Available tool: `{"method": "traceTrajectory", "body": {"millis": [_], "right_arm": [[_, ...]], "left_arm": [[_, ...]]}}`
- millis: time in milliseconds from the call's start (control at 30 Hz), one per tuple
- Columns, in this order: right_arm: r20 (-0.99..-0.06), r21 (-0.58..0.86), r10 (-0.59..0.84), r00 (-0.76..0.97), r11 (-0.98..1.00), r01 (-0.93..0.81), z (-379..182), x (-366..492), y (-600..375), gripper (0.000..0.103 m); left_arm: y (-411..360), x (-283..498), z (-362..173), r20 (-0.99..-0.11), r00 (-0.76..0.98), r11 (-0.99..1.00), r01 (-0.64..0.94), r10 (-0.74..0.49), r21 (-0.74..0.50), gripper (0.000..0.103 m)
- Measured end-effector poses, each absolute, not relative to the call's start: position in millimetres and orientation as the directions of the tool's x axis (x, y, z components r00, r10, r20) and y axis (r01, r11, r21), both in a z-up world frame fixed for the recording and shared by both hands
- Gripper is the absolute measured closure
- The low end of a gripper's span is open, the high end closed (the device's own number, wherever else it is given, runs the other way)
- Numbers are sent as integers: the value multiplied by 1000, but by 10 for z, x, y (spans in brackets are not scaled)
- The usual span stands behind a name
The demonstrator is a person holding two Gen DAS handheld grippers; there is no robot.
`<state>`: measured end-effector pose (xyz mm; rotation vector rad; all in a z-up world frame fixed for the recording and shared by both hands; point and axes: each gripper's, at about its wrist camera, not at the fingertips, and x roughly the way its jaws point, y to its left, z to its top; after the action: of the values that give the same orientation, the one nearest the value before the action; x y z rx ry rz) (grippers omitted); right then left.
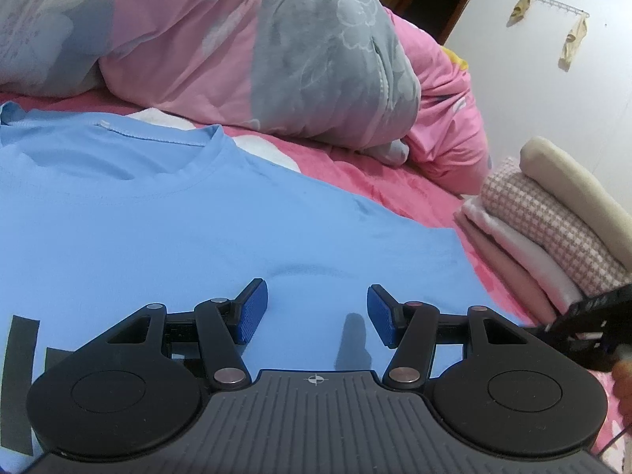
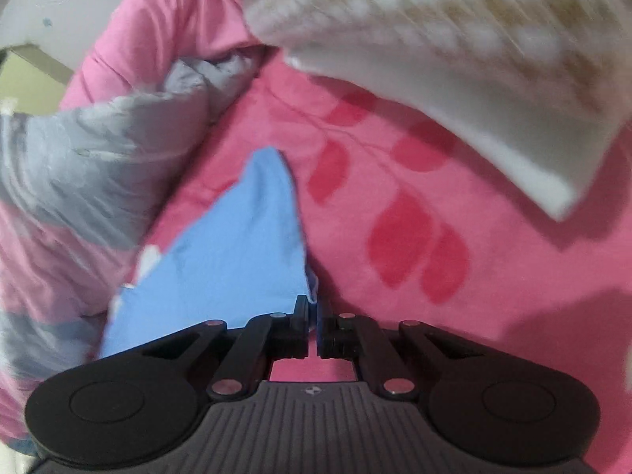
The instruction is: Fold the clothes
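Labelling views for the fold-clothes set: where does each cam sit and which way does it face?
Left wrist: on the left gripper, jaws apart, above the flat blue T-shirt, facing the quilt; a hand's edge at right.
Right wrist: on the right gripper, angled down at the pink bedsheet, pinching the shirt's edge.
Shared: shirt, quilt, folded checked clothes.

Bed covered by pink sheet (image 1: 395, 189) with darker red leaf print, visible in both views. Blue T-shirt (image 1: 177, 229) lay spread flat on it, neckline toward a bunched pink-and-grey quilt (image 1: 276, 51) heaped at the far side. Folded stack of checked and pale cloth (image 1: 545, 237) sat near the shirt's sleeve.
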<state>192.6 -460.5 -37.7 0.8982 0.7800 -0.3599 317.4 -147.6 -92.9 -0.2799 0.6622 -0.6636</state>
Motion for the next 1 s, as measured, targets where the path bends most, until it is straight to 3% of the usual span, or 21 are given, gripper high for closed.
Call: {"method": "traceTrajectory", "body": {"millis": [233,367,433,567,667,733,833,933,1000], "right_arm": [[-719,519,-92,688,588,621,-236,1605,-4528,98],[-642,448,-191,743,692,565,20,1631,-4476,98],[-621,437,-125,774,764,475,73,1837,-4393,98],[-601,579,182,778,771,266,-213,2383,-4315,98],[-685,490,92,723,792,364,-460,2589,-4481,103],[-667,524,32,745,731,438,-461,2533,-4707,103],[-652,357,-114,749,826,436,-209,2555,-4549,101],[-621,330,-9,784,904,272,-130,2726,-4279,100],[-656,323,34,754,915,240,-229,2948,-4241,100]], "left_arm": [[-1478,3177,-927,-476,595,761,475,-648,-442,47],[-1483,3172,-929,-477,595,762,475,-647,-440,47],[-1482,3171,-931,-478,595,762,476,-646,-439,47],[-1483,3174,-932,-478,595,762,476,-647,-439,47],[-1481,3172,-935,-477,594,761,476,-648,-440,47],[-1482,3172,-936,-477,594,761,476,-648,-441,47],[-1490,3176,-936,-479,594,762,477,-646,-438,47],[-1488,3179,-936,-479,593,762,478,-647,-438,47],[-1482,3180,-935,-478,592,760,477,-649,-441,47]]}}
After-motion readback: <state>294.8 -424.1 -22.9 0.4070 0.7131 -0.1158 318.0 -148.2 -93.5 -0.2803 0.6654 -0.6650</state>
